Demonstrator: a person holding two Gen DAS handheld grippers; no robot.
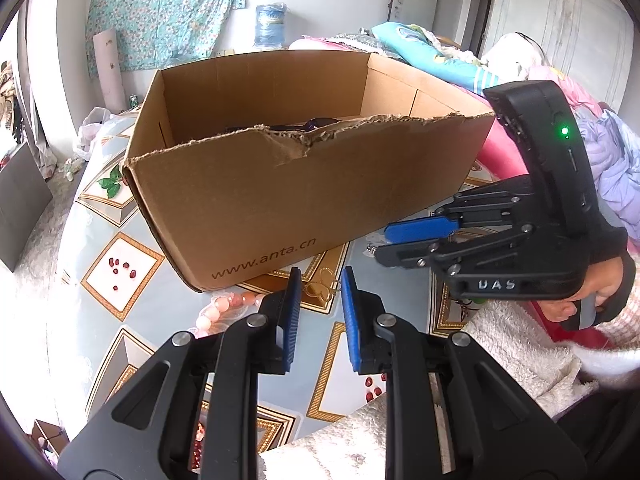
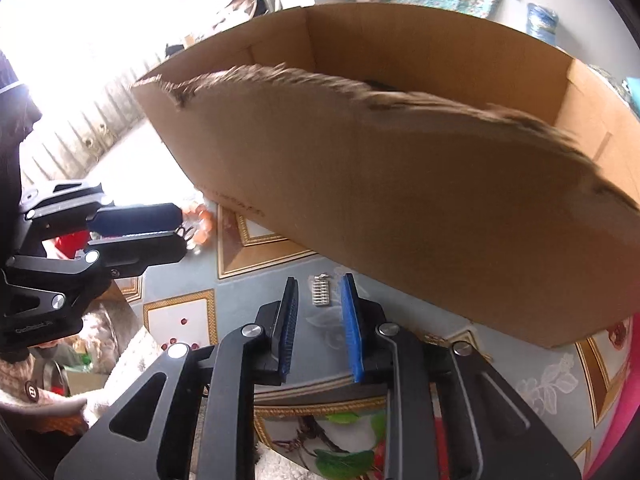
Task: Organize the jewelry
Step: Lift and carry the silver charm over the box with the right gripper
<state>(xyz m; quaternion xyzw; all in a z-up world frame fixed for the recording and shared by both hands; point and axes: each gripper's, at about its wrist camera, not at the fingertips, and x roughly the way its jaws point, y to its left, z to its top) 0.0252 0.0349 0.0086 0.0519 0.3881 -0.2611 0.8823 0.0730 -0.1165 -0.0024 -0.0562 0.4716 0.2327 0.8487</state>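
Two small pieces of jewelry lie ahead of parted jaws, in front of the cardboard box [image 1: 304,184].

The silver clasp piece [image 2: 321,290] lies on the tabletop [image 2: 256,292] just past the right gripper [image 2: 320,292], long axis along the fingers – jaws slightly spread, pinching nothing. The left gripper [image 1: 320,288] (also spread, empty) faces a gold wire piece [image 1: 320,289] – each hand nearest its own.
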